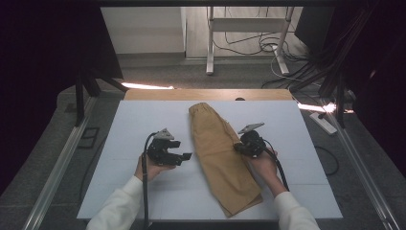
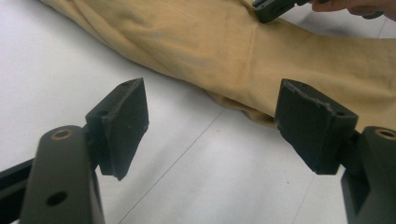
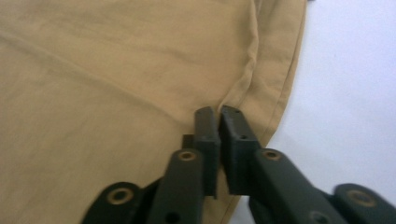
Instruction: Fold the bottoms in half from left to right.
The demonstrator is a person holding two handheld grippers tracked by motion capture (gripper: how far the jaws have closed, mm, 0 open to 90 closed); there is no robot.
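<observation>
Since the white surface (image 1: 143, 143) under everything is flat, matte and smooth, with faint seams between its panels, cloth should slide over it readily when dragged. Lying down its middle is the tan garment (image 1: 221, 153), seemingly folded shorts or trousers, with a gathered elastic waistband at the far end and the leg hems toward the person. It looks like a light woven cotton: soft, limp, not slippery, nothing fragile in it, faintly creased and with a raised stitched seam running lengthwise. Lifted at one point it would probably sag and drape, so two holds well apart on an edge or on a seam, where layers are thickest, would likely control it best; a pinch should take every layer, or the fold may open.

The right tongs (image 3: 219, 119) rest at the garment's right edge near mid-length, their black, hard-edged jaws drawn together right at the seam ridge; whether cloth is actually caught between them I cannot tell. The left tongs (image 2: 210, 123) hover just beside the garment's left edge, jaws spread wide with nothing between them, their flat rubbery pads (image 2: 128, 123) scuffed at the corners
</observation>
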